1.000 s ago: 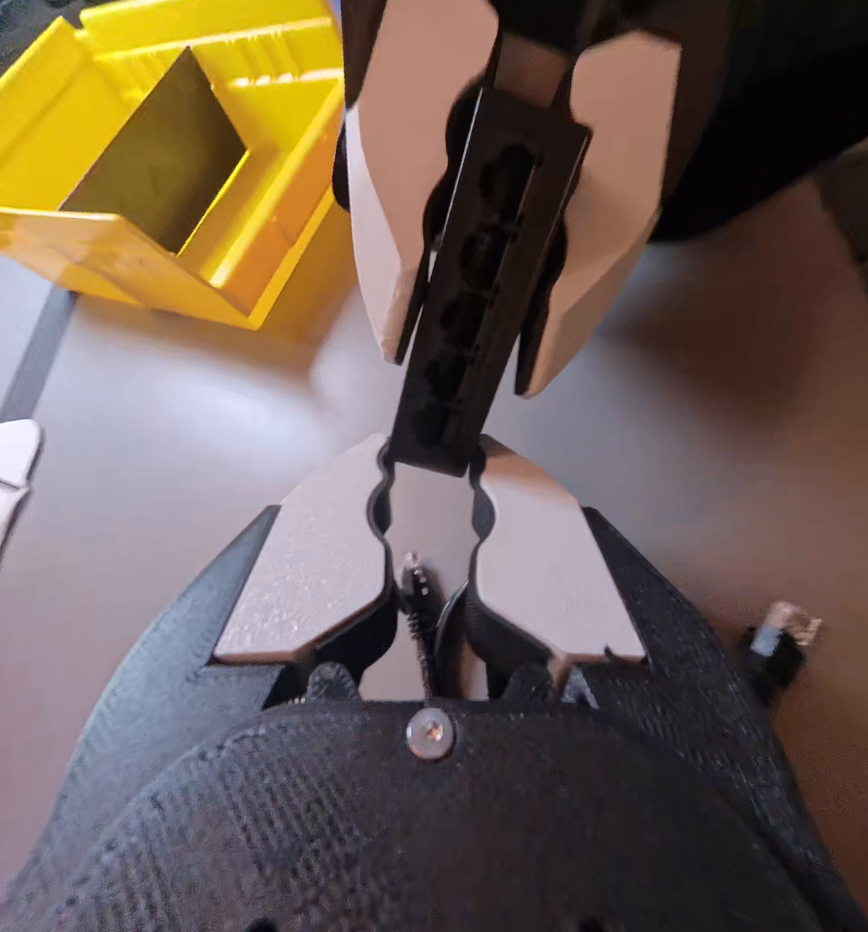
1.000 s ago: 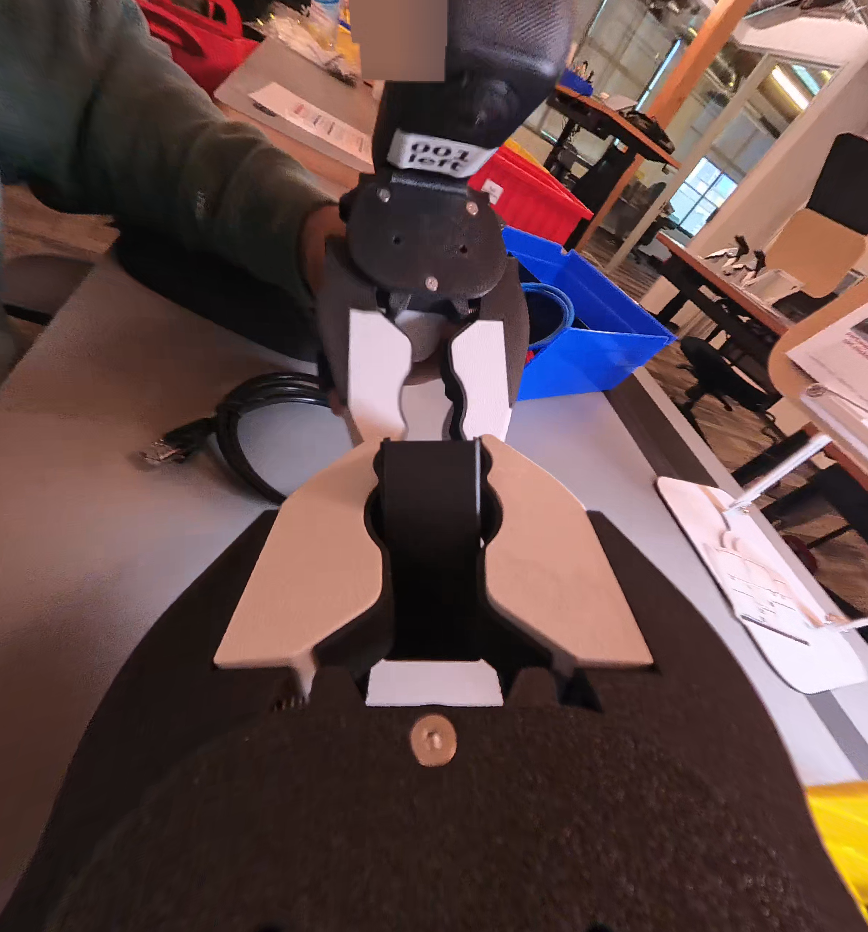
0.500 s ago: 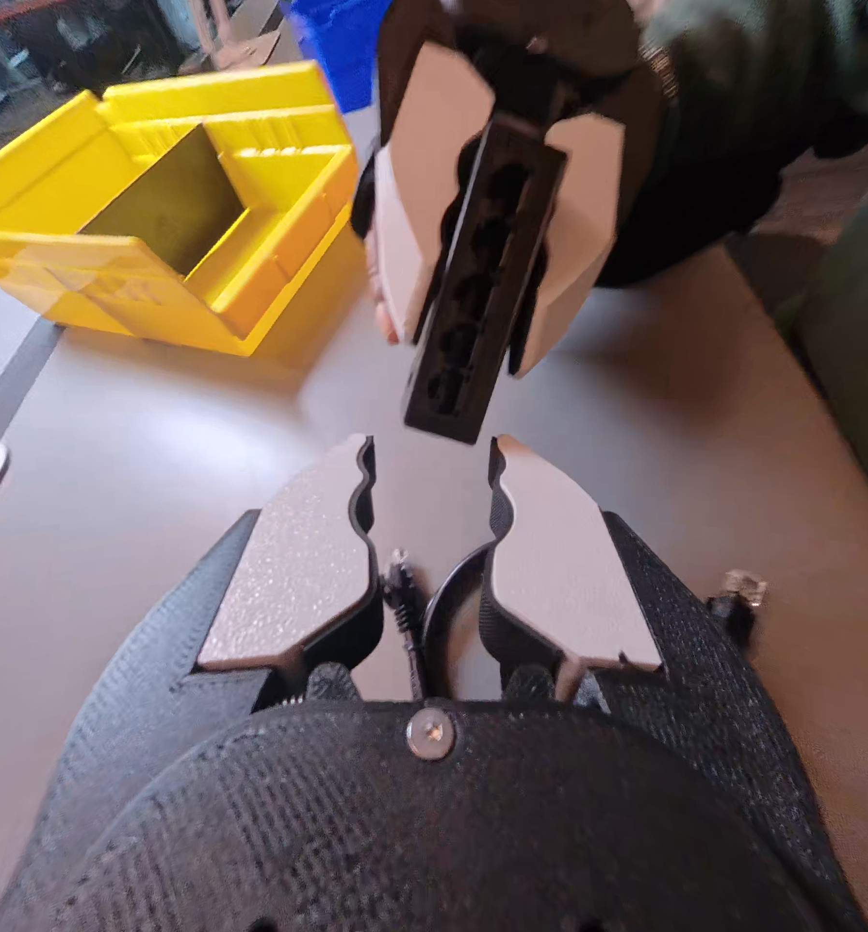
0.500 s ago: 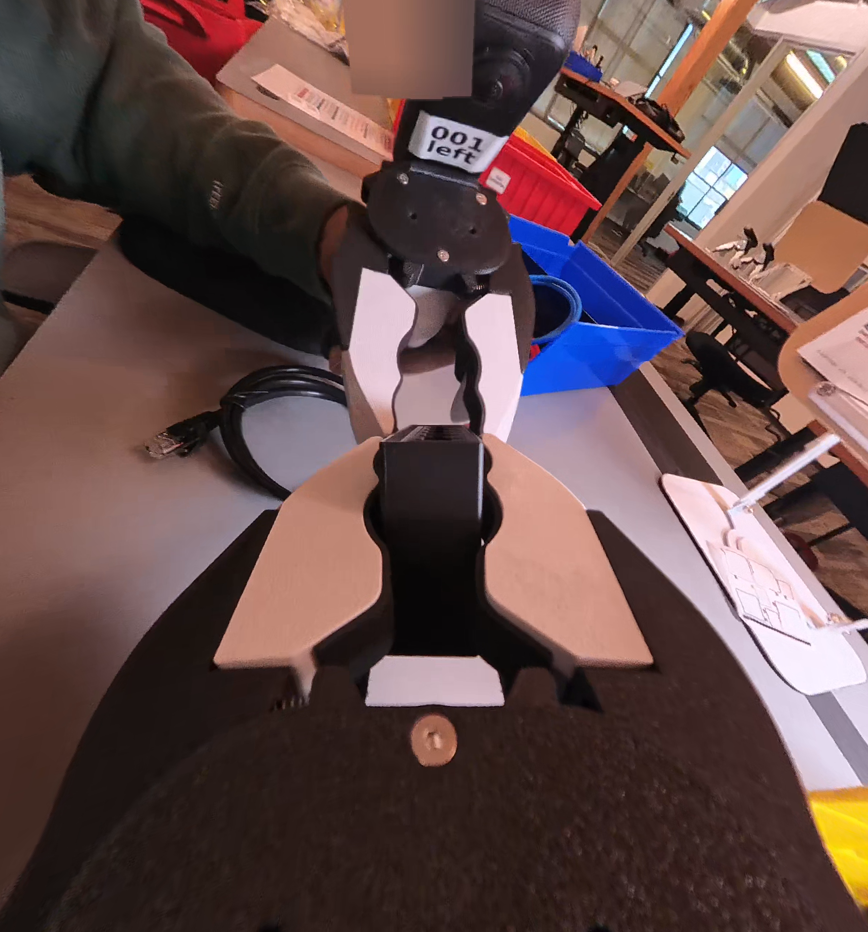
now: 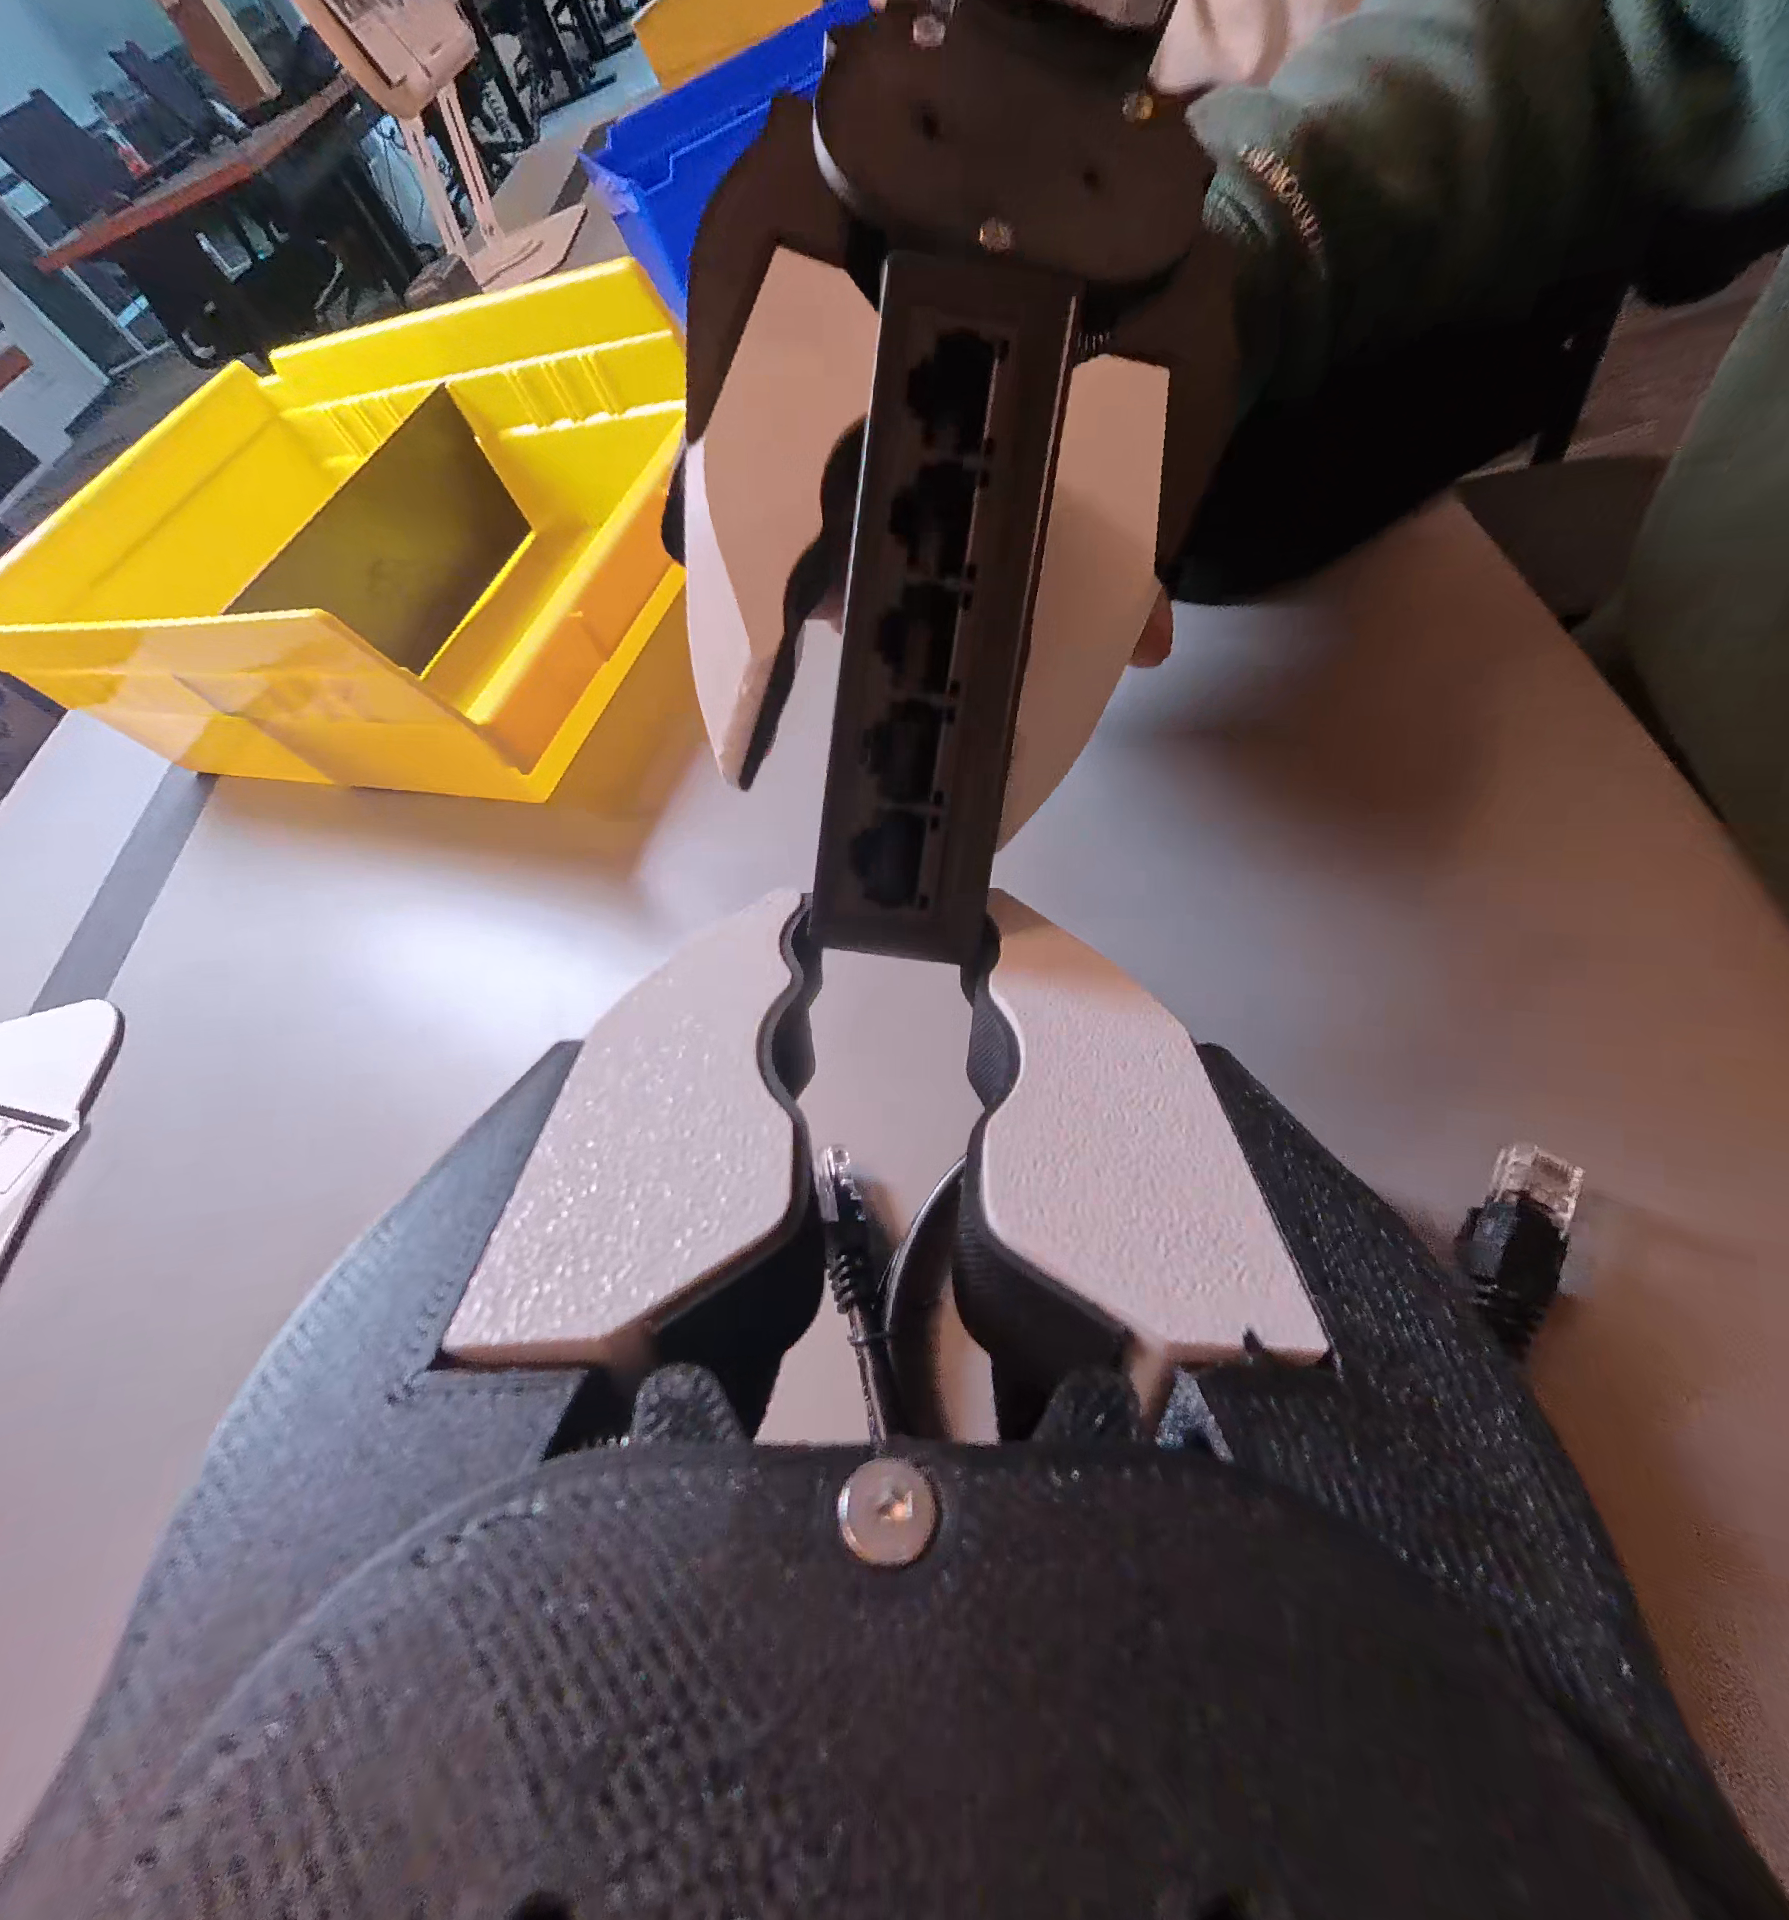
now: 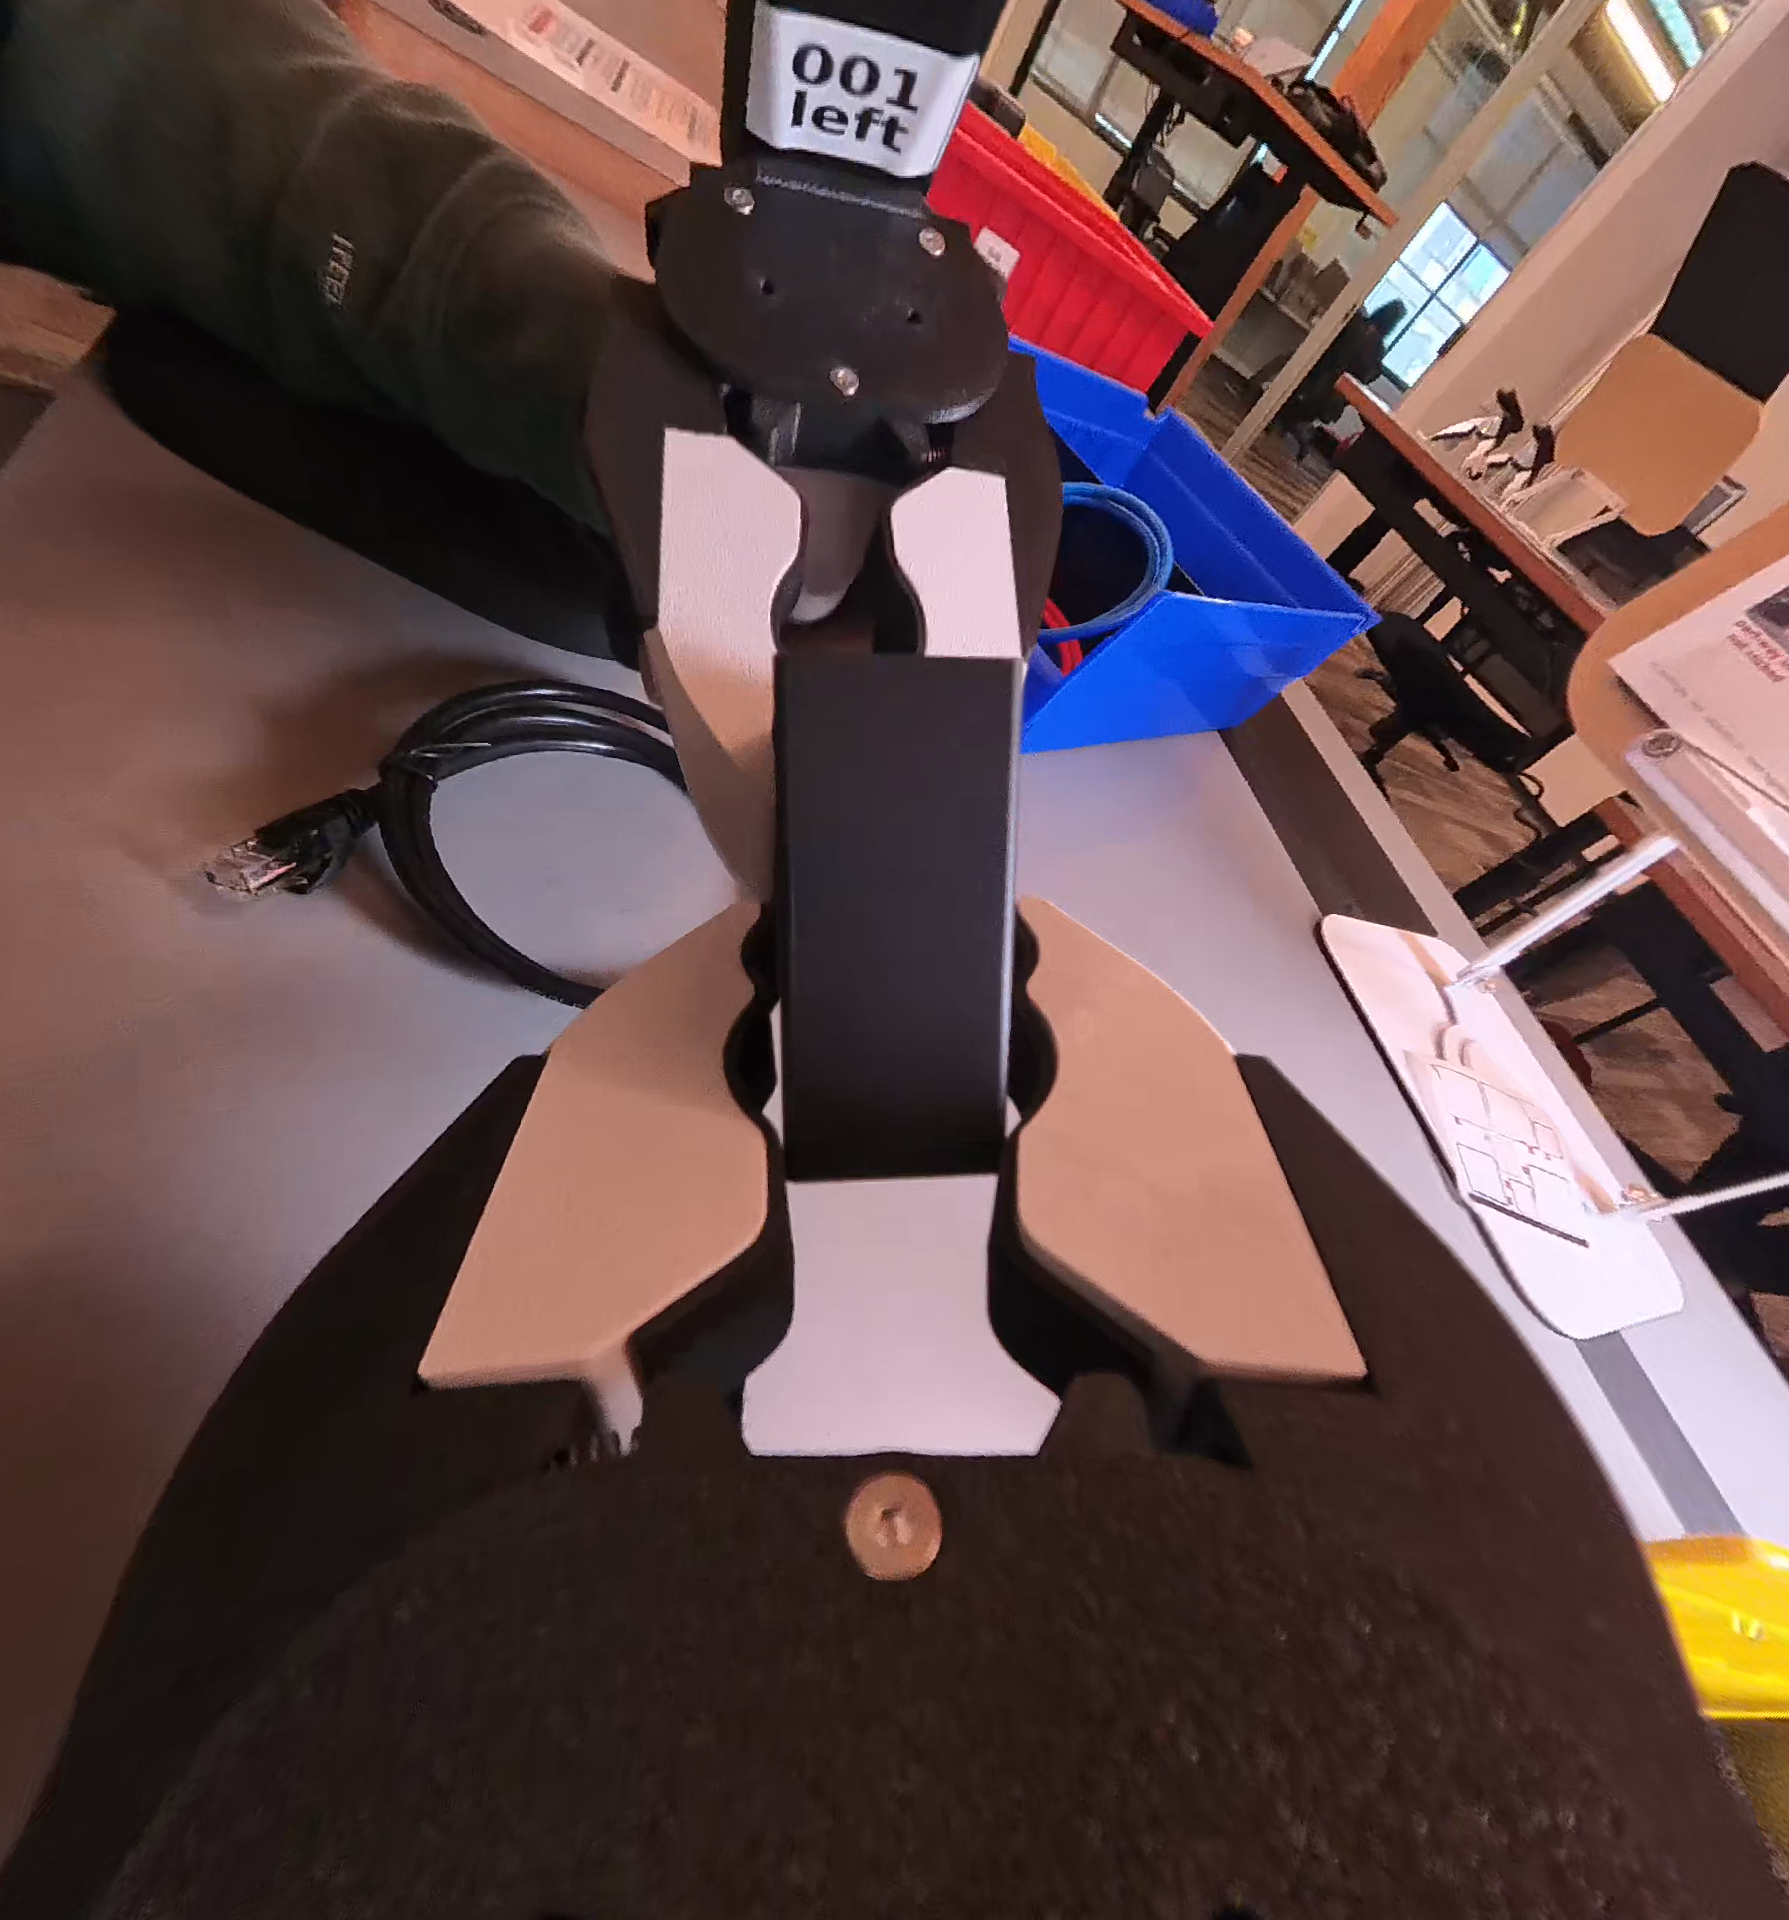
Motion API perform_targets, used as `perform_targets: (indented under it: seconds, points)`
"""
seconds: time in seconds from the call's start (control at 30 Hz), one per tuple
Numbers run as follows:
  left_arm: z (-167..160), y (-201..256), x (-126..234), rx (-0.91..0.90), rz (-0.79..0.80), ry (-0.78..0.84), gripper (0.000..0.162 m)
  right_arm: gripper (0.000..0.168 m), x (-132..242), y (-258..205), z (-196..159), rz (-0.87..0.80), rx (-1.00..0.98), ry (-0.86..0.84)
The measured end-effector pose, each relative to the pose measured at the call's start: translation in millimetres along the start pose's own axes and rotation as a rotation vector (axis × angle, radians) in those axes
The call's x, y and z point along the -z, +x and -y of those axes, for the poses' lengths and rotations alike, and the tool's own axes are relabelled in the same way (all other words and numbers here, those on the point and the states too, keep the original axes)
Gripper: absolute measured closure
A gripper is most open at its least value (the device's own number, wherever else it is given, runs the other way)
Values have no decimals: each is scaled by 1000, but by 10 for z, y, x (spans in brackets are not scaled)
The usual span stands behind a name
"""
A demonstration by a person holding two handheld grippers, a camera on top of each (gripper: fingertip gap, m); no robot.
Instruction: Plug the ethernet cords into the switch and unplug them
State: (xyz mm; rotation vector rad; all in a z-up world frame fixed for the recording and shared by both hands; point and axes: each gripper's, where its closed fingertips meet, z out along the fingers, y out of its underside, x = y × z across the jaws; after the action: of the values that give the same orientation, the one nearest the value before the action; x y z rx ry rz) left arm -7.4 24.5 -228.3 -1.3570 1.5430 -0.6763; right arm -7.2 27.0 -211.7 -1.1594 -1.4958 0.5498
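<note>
The black ethernet switch [image 5: 931, 582] is held in the air between my two grippers, which face each other. Its row of empty ports faces the left wrist view. My right gripper [image 6: 890, 914] is shut on the switch body [image 6: 890, 790]. My left gripper [image 5: 895, 925] is shut on the switch's other end at the fingertips. A coiled black ethernet cord [image 6: 516, 831] lies on the grey table [image 6: 142, 1039] under the left gripper. One of its plugs [image 5: 1534, 1190] shows to the right of my left gripper, another [image 5: 838, 1174] below its fingers.
A yellow bin [image 5: 350, 582] stands on the table to the left in the left wrist view. A blue bin [image 6: 1181, 623] with blue and red cords and a red bin [image 6: 1056, 249] stand behind. A white stand base [image 6: 1492, 1122] sits near the table edge. A person's dark green sleeve [image 6: 298, 260] is close. The tips of both grippers are at nearly the same place.
Half a second ago my left gripper was open and clear of the switch. It has now closed on the switch's end. The switch sits farther out of the right gripper's fingers.
</note>
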Motion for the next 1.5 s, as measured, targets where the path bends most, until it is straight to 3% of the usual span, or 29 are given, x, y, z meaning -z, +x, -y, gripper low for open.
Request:
perform_targets:
  seconds: [0.17,0.37,0.47,0.7,0.87,1.03,1.13,1.17,1.37,1.5]
  points:
    - [-26,29,-41,-5,-3,-14,136,126,9,-4,10,-6,4,-1]
    - [-31,29,-93,-90,35,-73,135,110,-60,-112,-19,60,-27,-47]
    - [9,91,-139,-119,40,-92,136,115,-126,-199,-133,69,26,-131]
    - [-10,91,-151,-92,28,-89,135,116,-134,-191,-166,51,50,-143]
    - [-133,-103,57,61,33,-117,129,117,-67,-20,-248,5,28,-184]
    - [-672,-112,246,468,-69,-323,125,117,62,228,-441,-63,6,-242]
    - [-965,-22,158,588,-101,-426,123,117,63,249,-494,-73,31,-268]
    - [-957,-37,124,612,-95,-403,130,117,58,241,-507,-74,46,-278]
    - [-961,-73,119,768,-108,-377,138,117,64,208,-529,-68,62,-290]
    - [-935,-55,60,778,-102,-391,141,116,55,207,-546,-63,60,-296]
